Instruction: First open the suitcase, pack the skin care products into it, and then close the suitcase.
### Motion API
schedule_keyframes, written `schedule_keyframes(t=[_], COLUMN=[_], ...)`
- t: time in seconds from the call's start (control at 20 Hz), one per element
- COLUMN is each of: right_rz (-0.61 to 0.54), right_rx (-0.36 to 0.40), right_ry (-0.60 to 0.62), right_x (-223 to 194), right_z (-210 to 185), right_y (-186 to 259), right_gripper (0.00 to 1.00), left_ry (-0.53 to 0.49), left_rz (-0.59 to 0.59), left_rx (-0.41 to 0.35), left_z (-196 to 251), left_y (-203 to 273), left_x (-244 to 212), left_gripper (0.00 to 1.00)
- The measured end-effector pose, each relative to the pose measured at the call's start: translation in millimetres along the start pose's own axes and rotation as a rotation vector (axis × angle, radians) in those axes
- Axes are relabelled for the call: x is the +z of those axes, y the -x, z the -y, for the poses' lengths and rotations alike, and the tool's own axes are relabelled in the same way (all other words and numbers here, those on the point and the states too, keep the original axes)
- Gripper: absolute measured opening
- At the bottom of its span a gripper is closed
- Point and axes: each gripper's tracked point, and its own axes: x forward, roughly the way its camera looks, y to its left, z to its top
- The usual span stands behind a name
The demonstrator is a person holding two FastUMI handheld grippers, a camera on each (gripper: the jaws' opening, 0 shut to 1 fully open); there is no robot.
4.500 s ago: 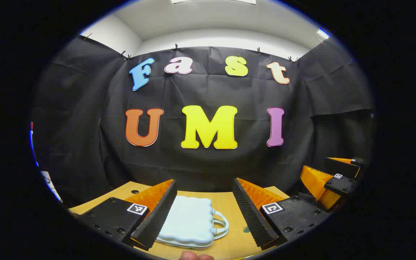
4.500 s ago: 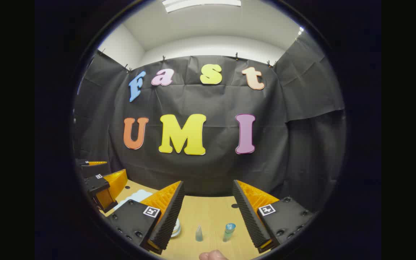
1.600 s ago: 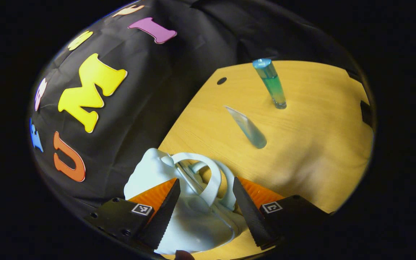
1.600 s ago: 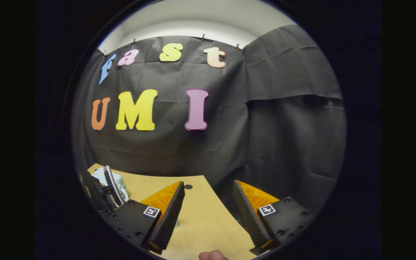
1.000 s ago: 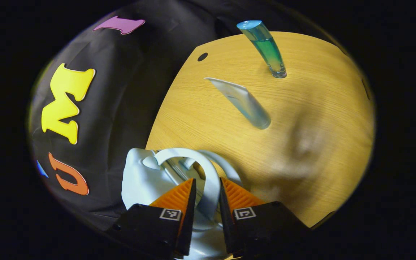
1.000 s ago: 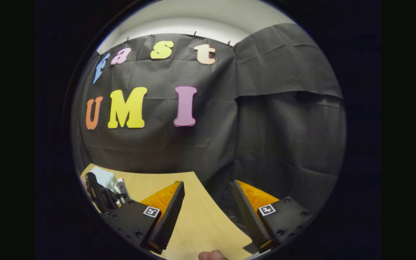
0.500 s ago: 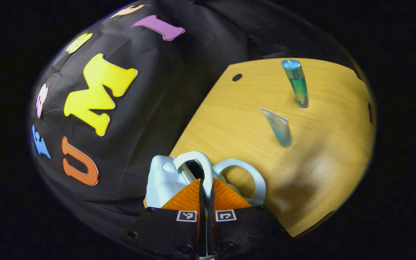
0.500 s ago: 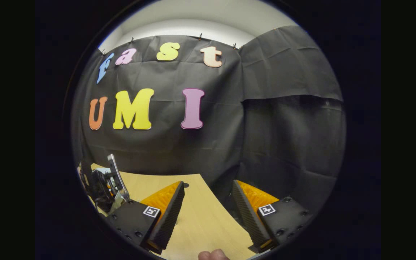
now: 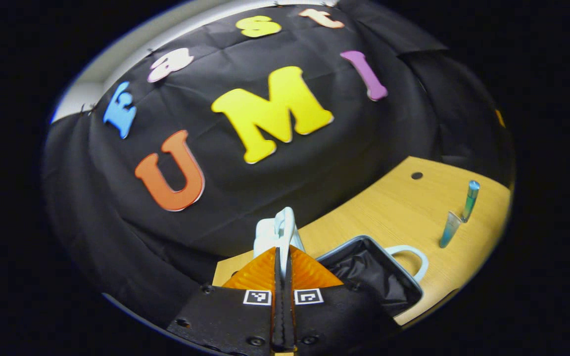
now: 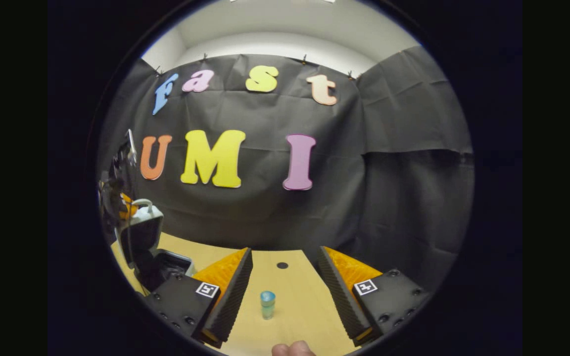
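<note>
Left tongs (image 9: 282,257) pinch the raised suitcase lid's handle (image 9: 285,226); right tongs (image 10: 285,284) gape wide; two tubes (image 9: 470,200) stand upright on the bench (image 9: 389,207).

Suitcase (image 9: 364,269) sits open at the desk's (image 9: 403,207) left edge, lid (image 10: 142,232) upright. Tube (image 9: 450,229) and bottle (image 9: 470,200) stand just beside each other, well right of it.
</note>
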Motion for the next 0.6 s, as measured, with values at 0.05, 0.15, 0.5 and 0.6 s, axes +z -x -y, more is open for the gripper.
schedule_keyframes(t=[0.05,0.15,0.5,0.6], right_rz=[0.004,0.007,-0.046,-0.043], right_rx=[0.014,0.034,0.038,0.035], right_ry=[0.004,0.013,0.06,0.086], right_x=[3.4,10.3,10.6,13.6], right_z=[-8.8,-27.2,-66.6,-73.3], right_y=[-1.5,-3.3,-10.1,-8.6], right_gripper=[0.8,0.8,0.8,0.79], left_ry=[0.042,0.119,0.405,0.465], left_rz=[0.008,0.0,0.003,-0.026], left_rx=[0.039,0.082,0.07,0.059], left_z=[-27.2,-74.2,-161.9,-165.3], left_y=[1.5,-1.3,-37.1,-48.1], left_x=[-10.8,-43.9,-162.5,-194.8], left_gripper=[0.02,0.03,0.03,0.03])
